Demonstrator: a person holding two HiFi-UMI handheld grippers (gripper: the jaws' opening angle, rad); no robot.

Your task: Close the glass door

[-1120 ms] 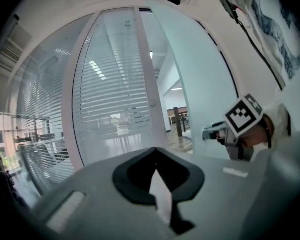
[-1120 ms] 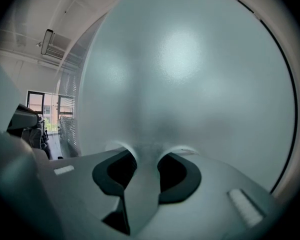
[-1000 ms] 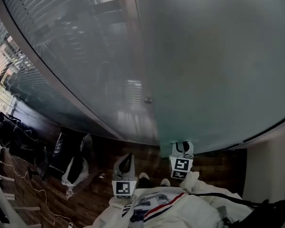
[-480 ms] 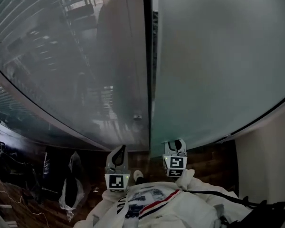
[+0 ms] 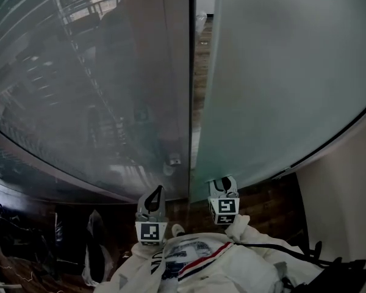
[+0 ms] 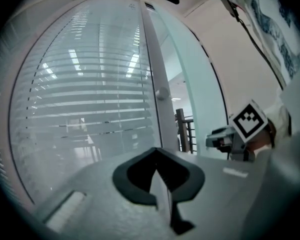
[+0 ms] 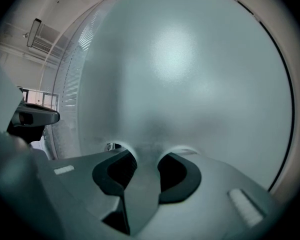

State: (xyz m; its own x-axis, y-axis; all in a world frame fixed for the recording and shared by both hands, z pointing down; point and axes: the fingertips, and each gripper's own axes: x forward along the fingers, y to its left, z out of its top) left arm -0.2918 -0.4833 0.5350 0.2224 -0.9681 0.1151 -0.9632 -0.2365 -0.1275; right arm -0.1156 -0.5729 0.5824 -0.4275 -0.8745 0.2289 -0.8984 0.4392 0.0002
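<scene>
The frosted glass door (image 5: 280, 72) fills the right of the head view. Its left edge stands apart from a clear glass panel (image 5: 97, 102) with blinds behind it, and a narrow gap (image 5: 198, 72) between them shows wooden floor. A small metal fitting (image 5: 174, 160) sits low on the clear panel's edge. My right gripper (image 5: 222, 188) is open with its tips at the door's face, nothing between them; its own view (image 7: 142, 151) shows only frosted glass (image 7: 190, 74). My left gripper (image 5: 152, 201) is shut and empty, pointing at the clear panel (image 6: 90, 99) beside the gap.
A white wall (image 5: 348, 212) borders the door on the right. Dark bags (image 5: 94, 255) lie on the wooden floor at lower left. A railing (image 6: 184, 126) shows through the gap. My white sleeves (image 5: 201, 261) fill the bottom of the head view.
The view has swung left along the glass. The frosted door's edge, earlier overlapping the clear panel, now shows a gap beside it. Both grippers sit a little higher in the picture.
</scene>
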